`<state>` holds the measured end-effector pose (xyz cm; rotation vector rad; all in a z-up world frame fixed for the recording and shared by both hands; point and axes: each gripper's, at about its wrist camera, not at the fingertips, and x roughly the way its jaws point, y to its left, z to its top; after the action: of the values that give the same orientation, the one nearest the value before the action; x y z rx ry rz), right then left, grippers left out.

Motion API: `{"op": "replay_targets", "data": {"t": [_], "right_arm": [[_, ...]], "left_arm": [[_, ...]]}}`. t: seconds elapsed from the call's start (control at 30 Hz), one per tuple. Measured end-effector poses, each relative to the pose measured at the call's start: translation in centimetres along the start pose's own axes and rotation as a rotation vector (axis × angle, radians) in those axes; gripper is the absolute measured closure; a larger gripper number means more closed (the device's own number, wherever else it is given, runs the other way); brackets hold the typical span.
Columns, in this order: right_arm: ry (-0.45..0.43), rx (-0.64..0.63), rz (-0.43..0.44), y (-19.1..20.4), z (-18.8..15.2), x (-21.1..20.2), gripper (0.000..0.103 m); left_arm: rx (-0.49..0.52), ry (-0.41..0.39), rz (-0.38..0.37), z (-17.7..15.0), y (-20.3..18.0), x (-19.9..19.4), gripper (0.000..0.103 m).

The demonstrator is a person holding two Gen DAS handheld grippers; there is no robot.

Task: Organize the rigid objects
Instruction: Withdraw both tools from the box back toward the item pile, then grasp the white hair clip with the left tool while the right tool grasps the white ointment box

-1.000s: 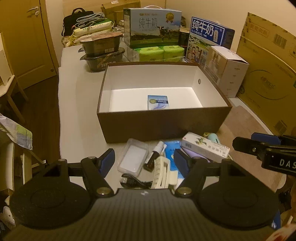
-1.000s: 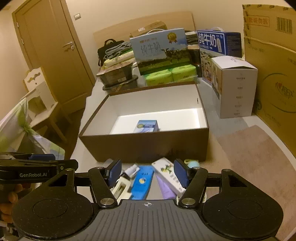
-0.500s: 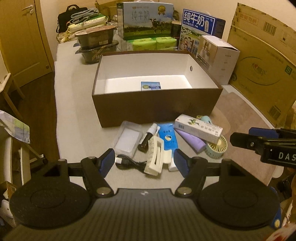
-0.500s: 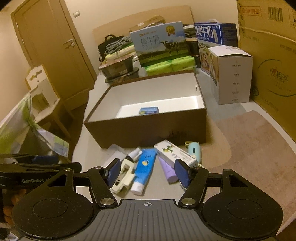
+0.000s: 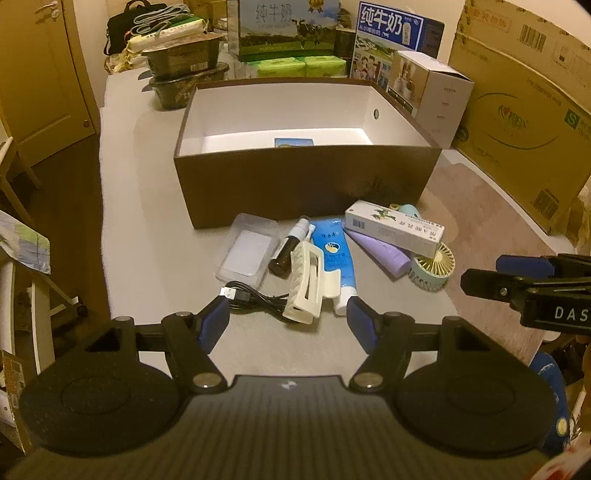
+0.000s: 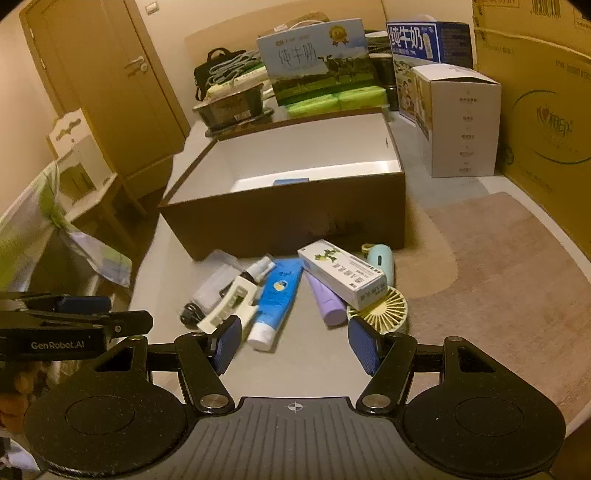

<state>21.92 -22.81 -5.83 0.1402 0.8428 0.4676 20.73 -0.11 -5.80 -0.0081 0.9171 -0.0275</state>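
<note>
Grey tabletop (image 5: 147,236), brown box (image 5: 306,184) far ahead. Both claws spread wide, holding nothing. White hair clip (image 5: 310,284) lies just ahead of left claw (image 5: 288,321), long side pointing away, toward box. Left claw nearer; right claw (image 6: 295,341) faces blue tube (image 6: 275,299).

Pale grey table (image 5: 147,236): open brown box (image 5: 306,184) mid-table, small toiletries (image 5: 332,251) piled near it, milk cartons (image 5: 288,26) far back.

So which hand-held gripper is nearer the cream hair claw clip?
Left. The left hand-held gripper hangs open just short of the hair claw clip; the right hand-held gripper, also open, is further right, facing the blue tube.
</note>
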Motion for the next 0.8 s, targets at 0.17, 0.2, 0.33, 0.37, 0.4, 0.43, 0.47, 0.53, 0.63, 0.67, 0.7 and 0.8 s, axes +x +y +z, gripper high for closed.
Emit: {"op": "replay_targets", "data": {"t": [0.17, 0.2, 0.33, 0.37, 0.4, 0.43, 0.47, 0.53, 0.63, 0.67, 0.7, 0.8], "right_arm": [[0.013, -0.009, -0.015, -0.3, -0.4, 0.7, 0.039], [0.016, -0.009, -0.016, -0.4, -0.5, 0.8, 0.039], [0.026, -0.004, -0.021, -0.9, -0.6, 1.3, 0.039], [0.028, -0.003, -0.022, -1.0, -0.6, 1.4, 0.039], [0.030, -0.003, -0.022, -1.1, -0.6, 1.6, 0.039], [0.033, -0.002, -0.023, -1.2, -0.6, 1.7, 0.039], [0.036, -0.001, -0.025, -1.3, -0.6, 1.9, 0.039], [0.042, 0.004, -0.028, -1.6, -0.7, 2.2, 0.039], [0.053, 0.014, -0.030, -2.0, -0.9, 2.8, 0.039], [0.056, 0.017, -0.032, -2.2, -0.9, 2.9, 0.039], [0.058, 0.020, -0.034, -2.3, -1.0, 3.1, 0.039], [0.062, 0.028, -0.042, -2.8, -1.0, 3.5, 0.039]], "left_arm": [[0.014, 0.013, -0.006, -0.1, -0.4, 1.2, 0.035], [0.018, 0.014, -0.007, -0.1, -0.5, 1.4, 0.035], [0.033, 0.021, -0.007, -0.1, -0.7, 2.4, 0.035], [0.036, 0.021, -0.007, -0.1, -0.7, 2.7, 0.035], [0.040, 0.023, -0.007, -0.1, -0.8, 3.0, 0.035], [0.045, 0.023, -0.009, -0.1, -0.9, 3.3, 0.035], [0.052, 0.019, -0.011, -0.2, -1.0, 3.5, 0.035], [0.068, 0.016, -0.012, -0.2, -1.2, 4.1, 0.035], [0.095, 0.015, -0.016, -0.3, -1.7, 5.1, 0.035], [0.105, 0.014, -0.016, -0.2, -1.9, 5.5, 0.035], [0.118, 0.013, -0.014, -0.2, -2.2, 5.9, 0.035], [0.151, 0.010, -0.006, -0.1, -2.7, 7.1, 0.035]]}}
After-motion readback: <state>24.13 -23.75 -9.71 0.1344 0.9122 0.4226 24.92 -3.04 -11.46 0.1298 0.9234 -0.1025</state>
